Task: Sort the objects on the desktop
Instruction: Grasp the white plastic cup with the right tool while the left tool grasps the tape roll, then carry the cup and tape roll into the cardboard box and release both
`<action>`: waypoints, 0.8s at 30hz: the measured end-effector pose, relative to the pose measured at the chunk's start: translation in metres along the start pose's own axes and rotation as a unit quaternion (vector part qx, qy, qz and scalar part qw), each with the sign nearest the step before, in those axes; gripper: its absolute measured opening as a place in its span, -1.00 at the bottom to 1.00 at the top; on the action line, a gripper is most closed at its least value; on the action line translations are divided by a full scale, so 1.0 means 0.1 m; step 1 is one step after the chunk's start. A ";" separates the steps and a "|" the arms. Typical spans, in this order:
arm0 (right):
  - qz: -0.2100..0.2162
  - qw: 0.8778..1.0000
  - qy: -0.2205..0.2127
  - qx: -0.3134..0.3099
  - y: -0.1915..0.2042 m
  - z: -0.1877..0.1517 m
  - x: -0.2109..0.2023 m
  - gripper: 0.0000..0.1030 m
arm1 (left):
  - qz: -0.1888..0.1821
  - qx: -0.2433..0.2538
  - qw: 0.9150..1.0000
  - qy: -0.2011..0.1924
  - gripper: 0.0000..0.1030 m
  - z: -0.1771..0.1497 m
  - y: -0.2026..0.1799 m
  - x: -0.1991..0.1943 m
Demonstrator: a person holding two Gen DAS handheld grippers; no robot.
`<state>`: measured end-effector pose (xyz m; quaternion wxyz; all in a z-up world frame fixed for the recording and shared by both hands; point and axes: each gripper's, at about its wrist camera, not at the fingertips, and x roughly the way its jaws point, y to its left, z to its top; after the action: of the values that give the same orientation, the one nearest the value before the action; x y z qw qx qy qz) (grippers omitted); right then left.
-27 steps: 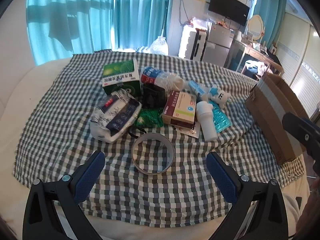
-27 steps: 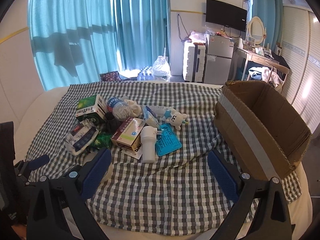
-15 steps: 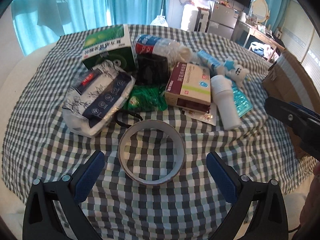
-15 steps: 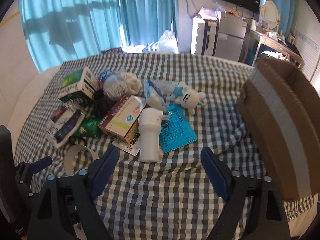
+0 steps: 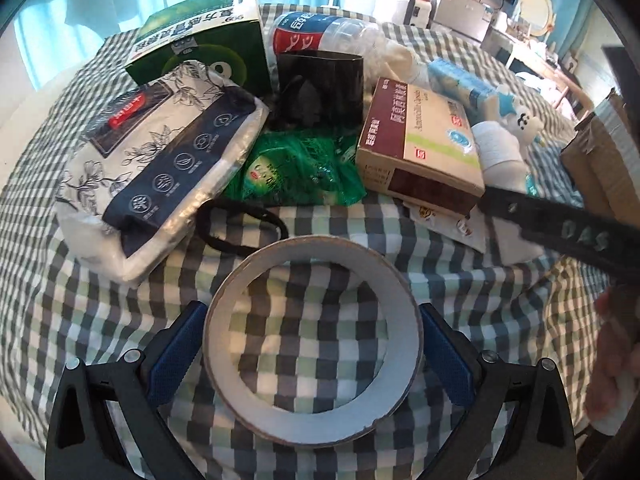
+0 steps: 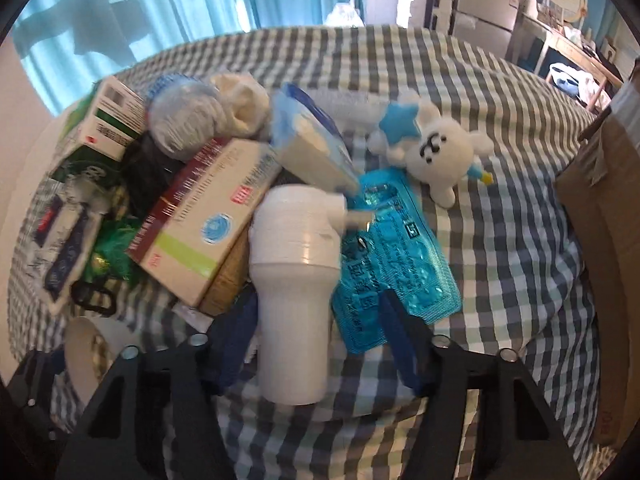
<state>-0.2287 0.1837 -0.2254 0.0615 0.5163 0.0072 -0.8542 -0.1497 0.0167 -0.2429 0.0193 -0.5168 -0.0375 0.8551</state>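
A tape ring (image 5: 313, 334) lies flat on the checked cloth (image 5: 460, 292), between the blue pads of my left gripper (image 5: 312, 350); the pads sit right at its sides, and I cannot tell if they press it. My right gripper (image 6: 316, 344) is open around the base of a white plastic bottle (image 6: 296, 280) lying on its side. The blue fingers (image 6: 402, 344) flank the bottle with gaps. The tape ring also shows at the lower left of the right wrist view (image 6: 90, 346).
A pile sits behind: green box (image 5: 200, 48), tissue pack (image 5: 160, 160), water bottle (image 5: 320, 36), black holder (image 5: 320, 84), medicine box (image 5: 420, 140), green packet (image 5: 296, 168), hair tie (image 5: 240, 228), blue blister pack (image 6: 392, 248), plush toy (image 6: 436, 148). A cardboard box (image 6: 612, 260) stands at right.
Both grippers moved forward and down. The left one came around the tape ring and narrowed. The right one came around the white bottle's base and narrowed.
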 end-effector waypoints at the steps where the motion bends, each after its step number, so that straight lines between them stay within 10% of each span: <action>1: -0.002 1.000 -0.005 -0.005 0.01 -0.01 -0.01 0.08 | -0.002 -0.001 1.000 0.001 0.95 0.00 0.01 0.01; 4: 0.014 1.000 0.002 -0.016 0.05 -0.02 0.01 -0.36 | 0.012 -0.001 1.000 0.002 0.64 0.02 0.03 0.01; 24: 0.096 0.994 -0.043 0.025 0.12 -0.47 -1.29 -0.38 | -0.014 -0.004 0.998 -0.066 0.62 0.07 -0.01 -1.09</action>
<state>-0.1268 0.1879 -0.1330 0.1307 0.4784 -0.0664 -0.8658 -0.1052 0.0096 -0.1435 0.0265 -0.4583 -0.0498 0.8870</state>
